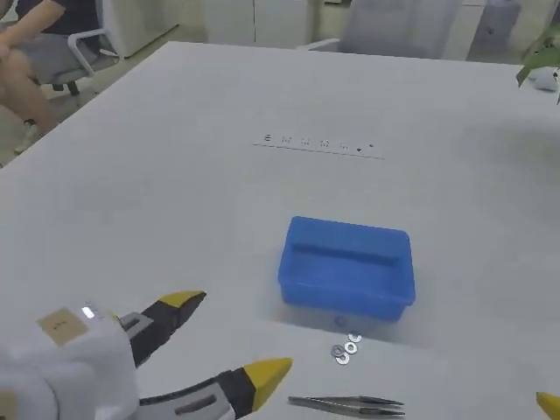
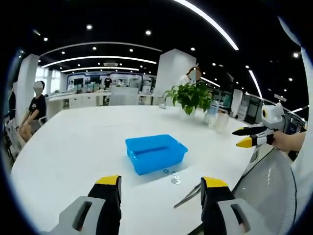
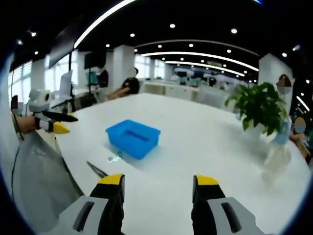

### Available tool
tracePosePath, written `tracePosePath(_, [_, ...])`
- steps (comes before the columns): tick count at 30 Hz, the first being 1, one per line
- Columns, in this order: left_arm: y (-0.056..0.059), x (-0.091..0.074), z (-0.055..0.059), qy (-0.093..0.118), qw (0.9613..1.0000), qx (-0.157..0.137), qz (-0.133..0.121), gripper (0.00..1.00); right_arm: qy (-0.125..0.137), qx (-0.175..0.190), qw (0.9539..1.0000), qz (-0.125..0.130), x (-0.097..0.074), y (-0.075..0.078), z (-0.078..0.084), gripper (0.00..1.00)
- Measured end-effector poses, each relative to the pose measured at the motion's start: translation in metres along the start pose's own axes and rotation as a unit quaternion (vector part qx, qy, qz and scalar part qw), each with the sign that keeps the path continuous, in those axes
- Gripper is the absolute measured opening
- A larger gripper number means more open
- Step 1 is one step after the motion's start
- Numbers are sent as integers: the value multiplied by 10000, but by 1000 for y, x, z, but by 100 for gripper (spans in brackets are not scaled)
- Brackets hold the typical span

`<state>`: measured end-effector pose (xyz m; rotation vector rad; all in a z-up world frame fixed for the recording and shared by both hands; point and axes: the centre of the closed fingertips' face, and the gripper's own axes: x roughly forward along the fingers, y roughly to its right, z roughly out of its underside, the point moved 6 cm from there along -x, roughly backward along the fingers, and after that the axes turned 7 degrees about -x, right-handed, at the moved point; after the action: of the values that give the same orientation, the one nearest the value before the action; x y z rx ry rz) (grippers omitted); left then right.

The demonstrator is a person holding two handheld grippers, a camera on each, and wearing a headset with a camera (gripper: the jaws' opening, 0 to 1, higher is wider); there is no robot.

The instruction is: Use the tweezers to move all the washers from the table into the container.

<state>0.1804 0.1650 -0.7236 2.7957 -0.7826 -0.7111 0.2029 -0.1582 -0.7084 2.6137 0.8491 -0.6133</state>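
A blue container [image 1: 346, 267] sits on the white table [image 1: 175, 175]. A few small metal washers [image 1: 344, 348] lie just in front of it, and steel tweezers [image 1: 346, 403] lie nearer the table's front edge. My left gripper [image 1: 227, 337] hovers open and empty, left of the tweezers. One yellow tip of my right gripper [image 1: 549, 404] shows at the bottom right. In the left gripper view the container [image 2: 155, 152], washers [image 2: 173, 177] and tweezers [image 2: 188, 196] lie ahead of the open left gripper [image 2: 161, 182]. My right gripper [image 3: 159, 180] is open, with the container [image 3: 133, 138] ahead of it to the left.
A flush socket strip [image 1: 319, 144] is set in the table beyond the container. A potted plant [image 3: 259, 105] and a bottle [image 3: 276, 156] stand at the table's far right end. A person sits on a chair [image 1: 35, 44] at the far left.
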Motion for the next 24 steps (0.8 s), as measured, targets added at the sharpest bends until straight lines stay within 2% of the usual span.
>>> tracePosePath(2, [3,5,5,-405,9986,-58,326,60,-72,-117,9996,-255,4,-3,-6,48])
tracePosePath(4, [5,11,12,-866,9945,-12,582,55,-145,-253,9977,-615,12,-8,-10,41])
tracePosePath(5, [6,12,13,-951,9934,-31,646,53,-135,-257,9966,-769,17,-11,-12,37])
tracePosePath(6, [6,16,15,-1142,9906,6,754,52,-127,-228,9938,-1085,24,-18,-13,35])
tracePosePath(7, [6,19,16,-1259,9887,22,808,50,-143,-230,9921,-1222,28,-22,-13,33])
tracePosePath(8, [6,23,18,-1413,9852,112,968,46,-218,-302,9890,-1429,36,-29,-11,32])
tracePosePath(10, [5,29,20,-1567,9820,189,1036,42,-289,-347,9846,-1690,44,-39,-9,28])
tracePosePath(12, [5,36,24,-1809,9754,358,1212,36,-360,-403,9777,-2029,55,-52,-6,26])
tracePosePath(14, [4,41,27,-1924,9715,523,1281,32,-395,-469,9750,-2137,62,-59,-5,24])
tracePosePath(16, [4,46,31,-2082,9666,644,1350,31,-435,-548,9692,-2360,68,-68,-5,21])
tracePosePath(17, [3,49,35,-2204,9622,806,1382,31,-439,-566,9682,-2398,71,-71,-5,20])
tracePosePath(20, [3,54,41,-2400,9544,1004,1466,30,-519,-650,9617,-2611,77,-79,-3,18])
tracePosePath(22, [3,55,47,-2619,9445,1282,1511,28,-688,-912,9550,-2736,80,-83,1,17])
tracePosePath(23, [3,56,48,-2642,9420,1412,1514,27,-746,-1022,9522,-2779,81,-85,3,17])
tracePosePath(24, [4,57,50,-2709,9389,1468,1537,26,-849,-1167,9474,-2855,83,-88,5,17])
